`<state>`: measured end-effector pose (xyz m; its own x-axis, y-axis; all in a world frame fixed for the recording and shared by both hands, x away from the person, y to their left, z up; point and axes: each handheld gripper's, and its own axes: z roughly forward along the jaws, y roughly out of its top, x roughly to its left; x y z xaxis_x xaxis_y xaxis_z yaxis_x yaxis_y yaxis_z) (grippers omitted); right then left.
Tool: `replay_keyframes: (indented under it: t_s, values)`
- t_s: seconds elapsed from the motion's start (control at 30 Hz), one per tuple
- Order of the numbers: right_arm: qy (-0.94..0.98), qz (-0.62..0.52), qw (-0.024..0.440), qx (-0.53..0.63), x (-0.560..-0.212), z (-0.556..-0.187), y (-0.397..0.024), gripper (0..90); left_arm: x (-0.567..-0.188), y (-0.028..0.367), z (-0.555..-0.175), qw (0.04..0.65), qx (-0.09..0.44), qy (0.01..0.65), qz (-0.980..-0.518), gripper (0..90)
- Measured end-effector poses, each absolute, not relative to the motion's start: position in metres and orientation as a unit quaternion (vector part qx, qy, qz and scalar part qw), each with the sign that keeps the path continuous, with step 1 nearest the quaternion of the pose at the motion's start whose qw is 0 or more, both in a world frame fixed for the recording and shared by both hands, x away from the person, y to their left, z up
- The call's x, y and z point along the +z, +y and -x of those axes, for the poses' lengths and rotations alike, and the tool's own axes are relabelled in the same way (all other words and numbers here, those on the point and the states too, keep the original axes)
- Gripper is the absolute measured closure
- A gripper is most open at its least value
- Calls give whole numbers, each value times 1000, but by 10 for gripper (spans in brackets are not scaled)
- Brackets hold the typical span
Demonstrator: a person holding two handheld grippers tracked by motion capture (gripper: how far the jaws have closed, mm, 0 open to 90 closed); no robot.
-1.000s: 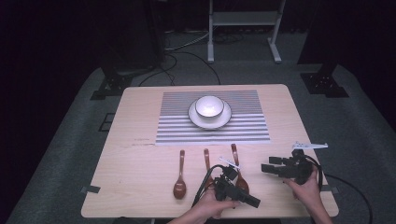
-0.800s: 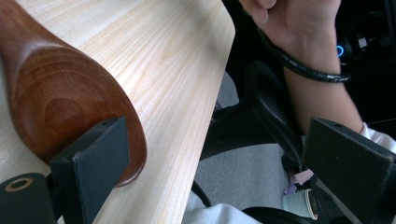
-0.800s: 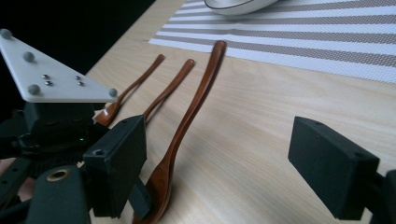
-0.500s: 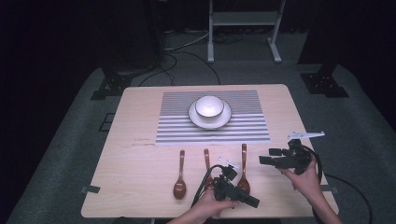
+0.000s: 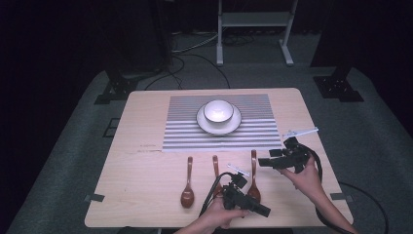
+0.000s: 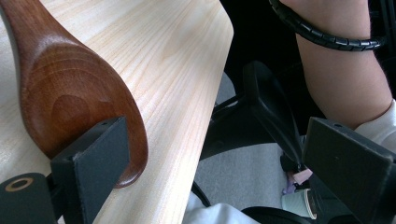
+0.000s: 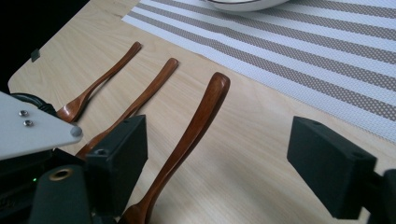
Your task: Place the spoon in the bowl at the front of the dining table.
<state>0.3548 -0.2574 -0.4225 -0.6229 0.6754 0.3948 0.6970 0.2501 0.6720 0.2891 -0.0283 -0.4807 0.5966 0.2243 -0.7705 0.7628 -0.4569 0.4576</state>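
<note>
Left gripper (image 5: pixel 260 210): jaws wide apart, holding nothing. It lies low at the near table edge, just right of the right spoon's bowl; in the left gripper view one jaw sits just in front of that bowl (image 6: pixel 70 93), contact not clear, the other hangs past the table (image 5: pixel 146 117) edge.

Right gripper (image 5: pixel 265 163): jaws wide apart, holding nothing. It hovers just right of the right spoon's handle, pointing left at it; in the right gripper view the handle (image 7: pixel 196 121) runs between the jaws.

Spoons, wooden, three: left spoon (image 5: pixel 188 184), middle spoon (image 5: pixel 215 168), right spoon (image 5: pixel 253 170), side by side, handles toward the mat, bowls toward the person.

Mat (image 5: pixel 185 131), striped: beyond the spoons, mid-table.

Plate (image 5: pixel 204 122), white: on the mat's centre.

Bowl (image 5: pixel 217 111), white: on the plate; inside looks empty.
</note>
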Motion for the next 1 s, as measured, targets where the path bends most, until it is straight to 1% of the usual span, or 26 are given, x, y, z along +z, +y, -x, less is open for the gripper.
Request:
replay_keyframes:
  t_s: [0.2,0.57,0.63,0.7,0.8,1.0]
  values:
    - [-790,437,14,-429,-424,-362,-249,208,-481,-28,-289,417,-322,312,-791,63]
    - [-797,440,17,-412,-427,-372,-235,244,-481,-28,-289,418,-321,311,-791,63]
    - [-799,442,16,-407,-428,-374,-232,288,-481,-28,-289,418,-322,313,-790,63]
    - [-799,443,17,-407,-428,-375,-232,295,-481,-28,-289,418,-321,311,-791,63]
    - [-799,446,22,-403,-430,-377,-230,353,-481,-28,-289,417,-322,311,-791,64]
    - [-800,448,27,-399,-432,-380,-227,424,-481,-28,-289,419,-322,312,-790,64]
